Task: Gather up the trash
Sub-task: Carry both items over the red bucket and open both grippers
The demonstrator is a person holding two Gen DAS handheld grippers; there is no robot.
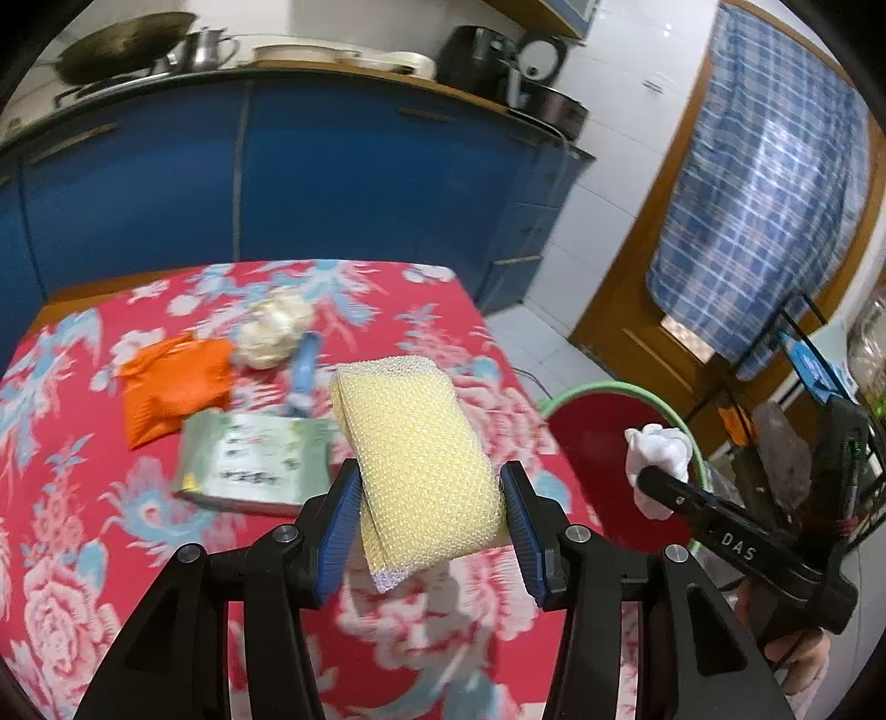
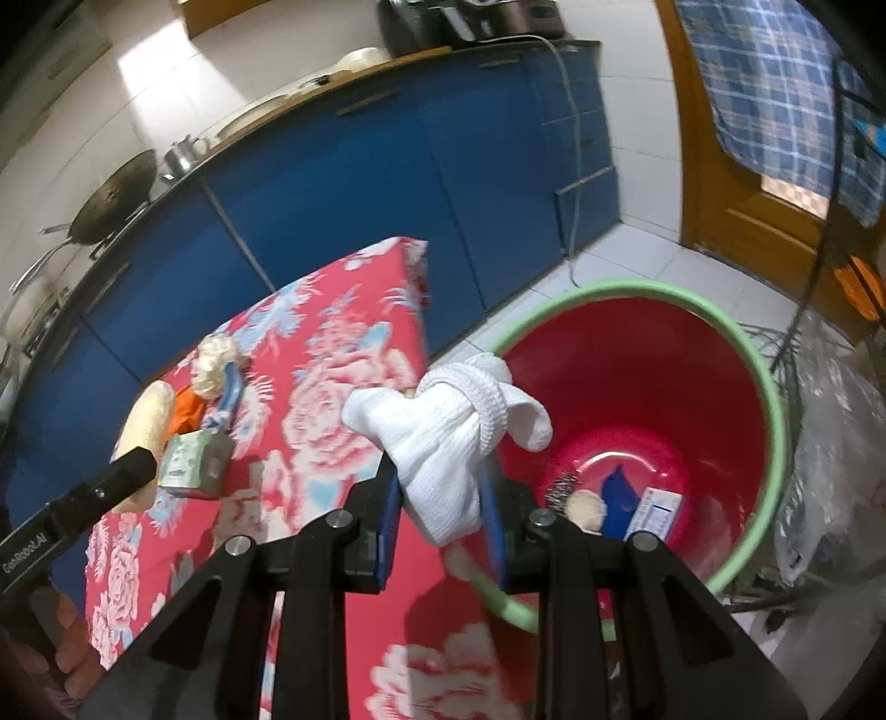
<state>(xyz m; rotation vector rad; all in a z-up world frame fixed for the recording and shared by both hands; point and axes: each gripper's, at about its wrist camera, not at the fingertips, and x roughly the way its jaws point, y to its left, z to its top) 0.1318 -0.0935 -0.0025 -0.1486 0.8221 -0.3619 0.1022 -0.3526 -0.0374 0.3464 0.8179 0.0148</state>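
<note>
Two grippers loaded, as I see it. Biggest first: the floral-clothed worktop (image 1: 421, 310), then the red bucket (image 2: 769, 387) beside it on the floor. My left gripper (image 1: 429, 534) has its jaws clamped on a yellow sponge (image 1: 415, 448) above the worktop — my right gripper (image 2: 443, 523) pinches a white cloth (image 2: 443, 437) at the bucket's rim.

A home kitchen; blue cabinets (image 1: 343, 177) run under a dark counter (image 1: 166, 77) bearing a wok (image 1: 119, 44), a metal pot (image 1: 207, 50) and an appliance (image 1: 479, 58); white tiled walls (image 1: 631, 127); a wooden door (image 1: 653, 310) hung with a checked cloth (image 1: 758, 205)
</note>
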